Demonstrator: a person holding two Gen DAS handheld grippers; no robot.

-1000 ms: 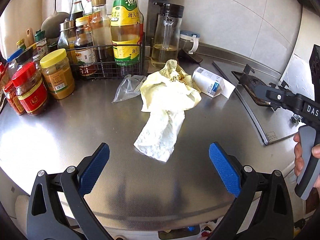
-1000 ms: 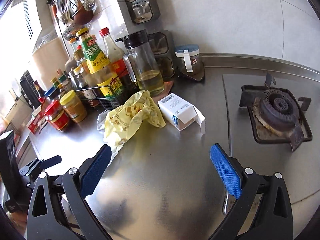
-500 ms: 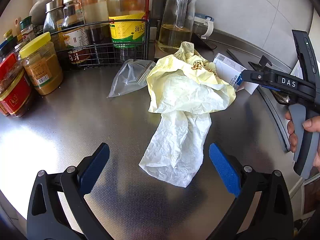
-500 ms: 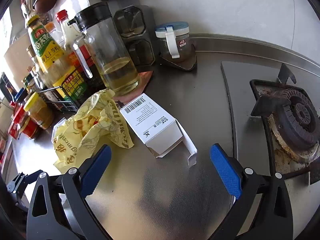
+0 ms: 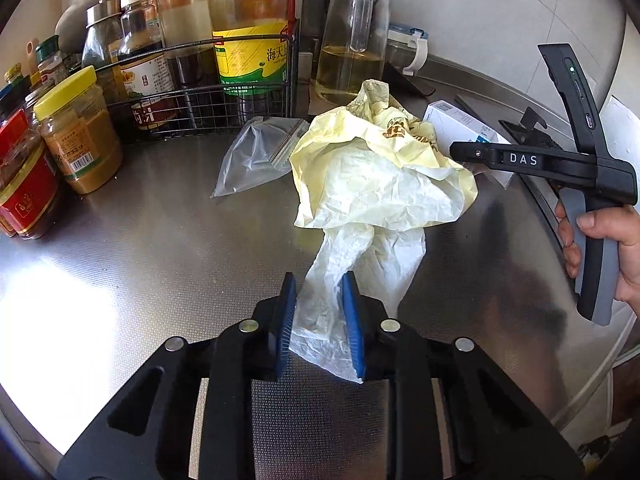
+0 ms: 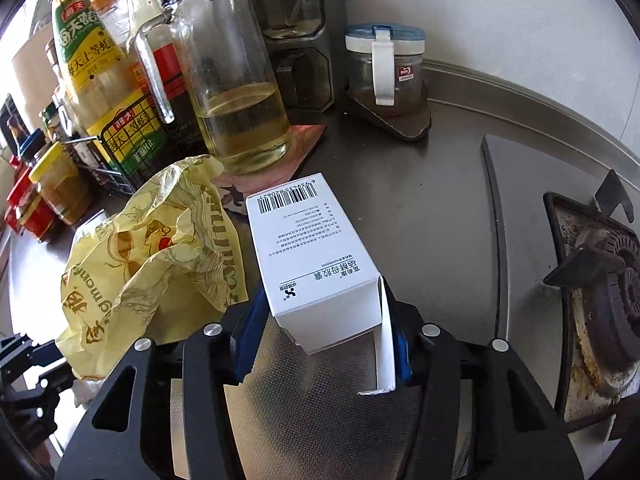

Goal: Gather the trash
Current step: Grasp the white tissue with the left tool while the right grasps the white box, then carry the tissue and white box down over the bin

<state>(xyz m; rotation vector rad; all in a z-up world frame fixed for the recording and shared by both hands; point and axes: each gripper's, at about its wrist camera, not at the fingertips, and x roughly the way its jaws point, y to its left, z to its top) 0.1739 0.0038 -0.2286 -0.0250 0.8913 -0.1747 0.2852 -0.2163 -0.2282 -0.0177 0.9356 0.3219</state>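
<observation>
The left gripper [image 5: 318,318] is closing its blue fingers [image 5: 352,320] on the near end of a crumpled white paper [image 5: 360,264], and the paper is squeezed between them on the shiny metal worktop [image 5: 140,260]. The right gripper [image 6: 324,344] is closing too, with a small white box [image 6: 312,248] between its fingers; the box's open flap [image 6: 384,344] touches the right finger. In the left camera view, a person's hand [image 5: 612,248] holds the right gripper's handle at the right side. Past the white paper lies a crumpled yellow wrapper [image 5: 380,172], touching it, and the white box lies just to the right of the wrapper. A clear plastic bag [image 5: 256,156] lies flat to the left of the wrapper. Farther back stand a wire rack [image 5: 200,108] full of sauce bottles and a glass oil jug [image 6: 232,80]. To the far right sits the stove burner [image 6: 600,280].
</observation>
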